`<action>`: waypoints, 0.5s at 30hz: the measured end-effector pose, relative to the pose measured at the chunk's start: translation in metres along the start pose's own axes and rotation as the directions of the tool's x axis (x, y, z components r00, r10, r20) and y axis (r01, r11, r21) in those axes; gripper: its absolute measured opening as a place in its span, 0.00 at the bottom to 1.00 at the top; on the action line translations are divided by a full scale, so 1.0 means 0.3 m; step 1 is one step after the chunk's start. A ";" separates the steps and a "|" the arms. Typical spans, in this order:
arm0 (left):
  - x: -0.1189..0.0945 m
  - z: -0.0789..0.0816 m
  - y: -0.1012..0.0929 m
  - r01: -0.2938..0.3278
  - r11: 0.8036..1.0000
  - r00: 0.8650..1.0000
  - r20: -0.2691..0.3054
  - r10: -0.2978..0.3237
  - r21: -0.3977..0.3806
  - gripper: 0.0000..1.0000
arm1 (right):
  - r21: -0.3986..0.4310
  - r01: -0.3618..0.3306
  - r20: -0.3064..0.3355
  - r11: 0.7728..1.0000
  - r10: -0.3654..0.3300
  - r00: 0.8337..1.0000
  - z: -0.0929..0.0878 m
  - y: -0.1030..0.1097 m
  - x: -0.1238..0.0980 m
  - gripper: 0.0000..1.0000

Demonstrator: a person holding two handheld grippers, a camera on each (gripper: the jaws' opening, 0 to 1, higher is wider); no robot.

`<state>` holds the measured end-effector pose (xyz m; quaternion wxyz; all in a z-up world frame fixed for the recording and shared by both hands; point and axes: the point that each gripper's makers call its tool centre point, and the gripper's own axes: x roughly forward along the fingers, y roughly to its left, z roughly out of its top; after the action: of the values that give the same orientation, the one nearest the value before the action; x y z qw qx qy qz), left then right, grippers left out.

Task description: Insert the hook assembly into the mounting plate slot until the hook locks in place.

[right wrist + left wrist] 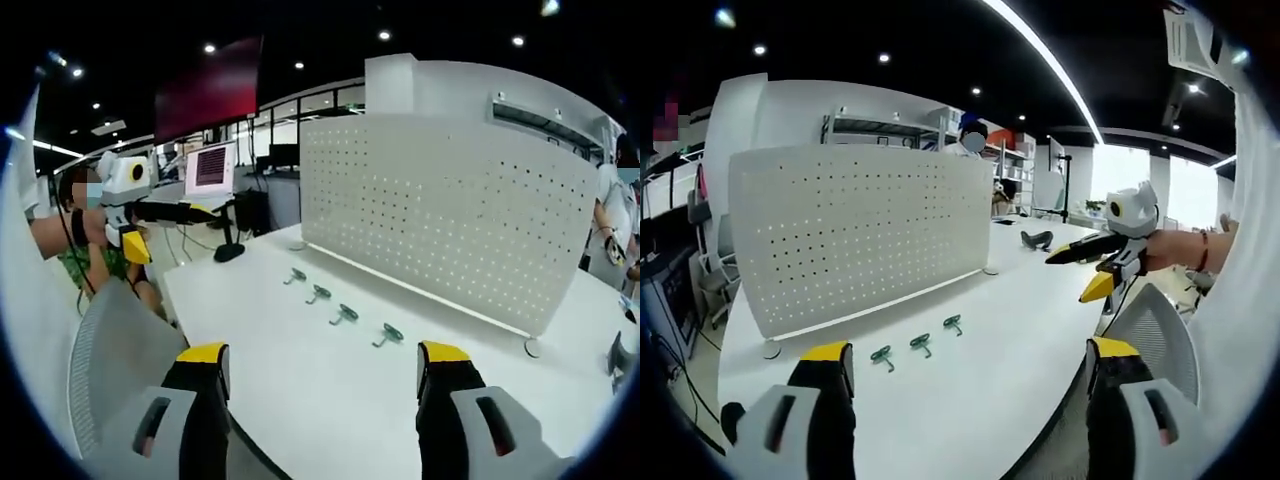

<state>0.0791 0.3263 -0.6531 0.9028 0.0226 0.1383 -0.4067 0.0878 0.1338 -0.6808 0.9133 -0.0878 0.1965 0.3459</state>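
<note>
Tongs first: my left gripper [970, 365] and right gripper [320, 370] both stand with jaws spread wide, holding nothing, above the white table [300, 400]. Ahead stands the perforated mounting plate [450, 210], upright. Four green hooks [343, 314] lie loose on the table in a row just before it.

Your pegboard [860, 235] is white with a regular grid of small dark holes. Worktop [970, 390] is plain white. Hooks [343, 315] are grey-green. Both your tongs, left [970, 362] and right [320, 362], have yellow tips over black and grey bodies.
</note>
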 end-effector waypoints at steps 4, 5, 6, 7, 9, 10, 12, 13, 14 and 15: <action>0.008 -0.003 0.009 0.003 1.000 1.000 0.002 -0.003 -0.005 0.99 | 0.003 -0.003 -0.008 1.000 0.003 1.000 0.000 -0.006 0.011 0.77; 0.010 -0.002 0.012 0.003 1.000 1.000 0.005 -0.003 -0.006 0.99 | -0.003 -0.006 -0.012 1.000 0.006 1.000 0.000 -0.007 0.014 0.77; 0.011 -0.003 0.015 0.002 1.000 1.000 0.006 -0.002 -0.008 0.98 | -0.005 -0.006 -0.014 1.000 0.006 1.000 0.000 -0.008 0.016 0.77; 0.014 -0.007 0.019 0.002 1.000 1.000 0.005 -0.002 -0.011 0.98 | -0.008 -0.006 -0.015 1.000 0.006 1.000 0.000 -0.012 0.021 0.77; 0.016 -0.010 0.024 0.001 1.000 1.000 0.004 -0.001 -0.011 0.98 | -0.008 -0.007 -0.022 1.000 0.007 1.000 -0.002 -0.022 0.026 0.77; 0.018 -0.013 0.030 -0.004 1.000 1.000 0.002 0.004 -0.010 0.98 | -0.008 -0.007 -0.022 1.000 0.007 1.000 -0.002 -0.024 0.027 0.77; 0.020 -0.015 0.041 -0.016 1.000 1.000 0.003 0.016 -0.005 0.97 | -0.013 -0.009 -0.027 1.000 0.009 1.000 0.000 -0.033 0.031 0.76; 0.022 -0.016 0.043 -0.014 1.000 1.000 0.002 0.014 -0.009 0.97 | -0.014 -0.010 -0.030 1.000 0.010 0.999 0.001 -0.036 0.034 0.76; 0.024 -0.018 0.043 -0.010 1.000 1.000 0.003 0.010 -0.015 0.97 | -0.016 -0.011 -0.030 1.000 0.010 1.000 0.003 -0.038 0.035 0.76; 0.026 -0.020 0.045 -0.010 1.000 1.000 0.003 0.010 -0.018 0.97 | -0.017 -0.010 -0.028 1.000 0.010 1.000 0.005 -0.043 0.039 0.76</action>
<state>0.0926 0.3306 -0.6619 0.9051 0.0148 0.1406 -0.4009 0.1049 0.1317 -0.6841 0.9080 -0.0995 0.2065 0.3508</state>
